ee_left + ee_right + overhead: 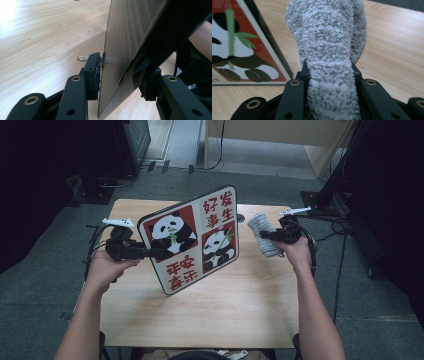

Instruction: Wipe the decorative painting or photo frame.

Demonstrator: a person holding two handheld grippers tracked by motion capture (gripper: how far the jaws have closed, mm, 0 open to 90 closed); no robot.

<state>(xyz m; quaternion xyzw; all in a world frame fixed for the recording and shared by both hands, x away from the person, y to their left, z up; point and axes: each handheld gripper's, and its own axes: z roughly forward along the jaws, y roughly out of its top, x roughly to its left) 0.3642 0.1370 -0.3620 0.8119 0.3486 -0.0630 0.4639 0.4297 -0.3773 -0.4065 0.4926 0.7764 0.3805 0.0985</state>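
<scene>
While the left gripper (159, 253) clamps the left edge of the panda board (192, 237), the board stands tilted on its lower corner over the wooden table (250, 305). In the left gripper view one pad presses the board's dark back; the far jaw appears to bear on the other face, though shadow obscures the contact. Right gripper (329, 72), raised beside the board's right edge, is clamped on a grey fluffy towel (328, 50).
</scene>
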